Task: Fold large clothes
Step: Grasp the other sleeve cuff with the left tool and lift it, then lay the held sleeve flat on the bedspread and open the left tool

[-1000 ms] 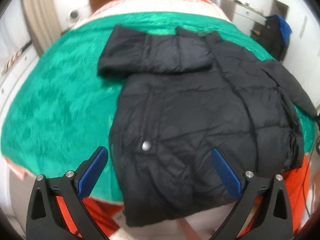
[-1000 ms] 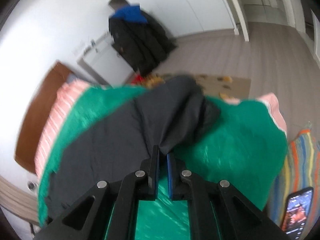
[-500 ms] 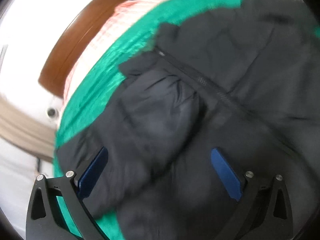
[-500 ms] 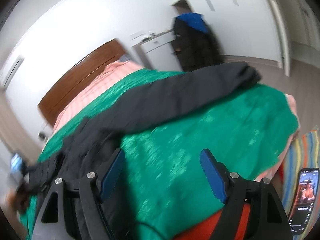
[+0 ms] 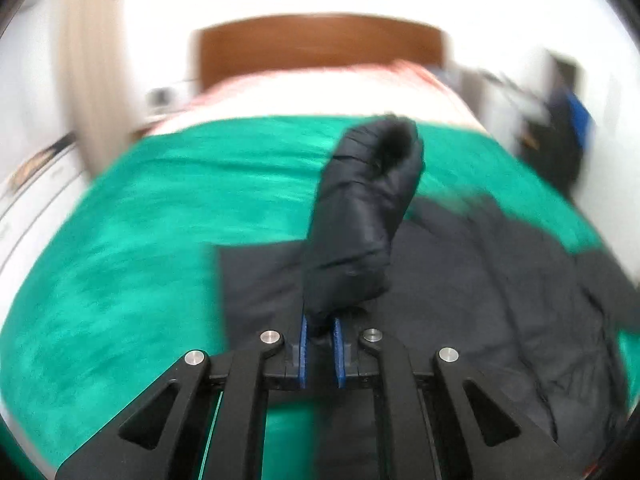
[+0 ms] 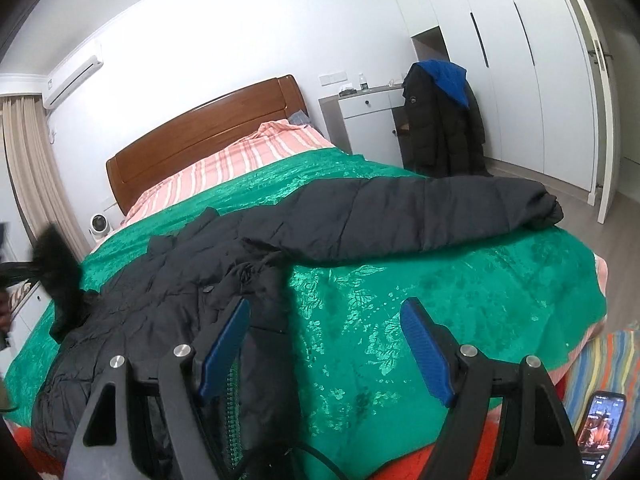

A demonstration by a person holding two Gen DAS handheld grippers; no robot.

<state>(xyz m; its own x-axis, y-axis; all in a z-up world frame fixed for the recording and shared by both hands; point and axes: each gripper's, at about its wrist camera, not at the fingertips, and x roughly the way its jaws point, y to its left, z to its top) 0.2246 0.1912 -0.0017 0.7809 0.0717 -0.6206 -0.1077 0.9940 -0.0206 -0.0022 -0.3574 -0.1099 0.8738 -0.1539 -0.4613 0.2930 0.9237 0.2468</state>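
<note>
Sleeve of black quilted puffer jacket [image 5: 362, 216] clamped in left gripper [image 5: 319, 344], lifted for folding inward; right gripper [image 6: 324, 344] spread, empty, near green bedspread [image 6: 440, 280].

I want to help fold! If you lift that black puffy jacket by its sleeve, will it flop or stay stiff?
Probably floppy: the sleeve pinched in the left gripper bends over in a soft bulge. The black jacket looks puffy and wrinkled, so likely light for its size. Its smooth-looking shell might slide on the green bedspread.
</note>
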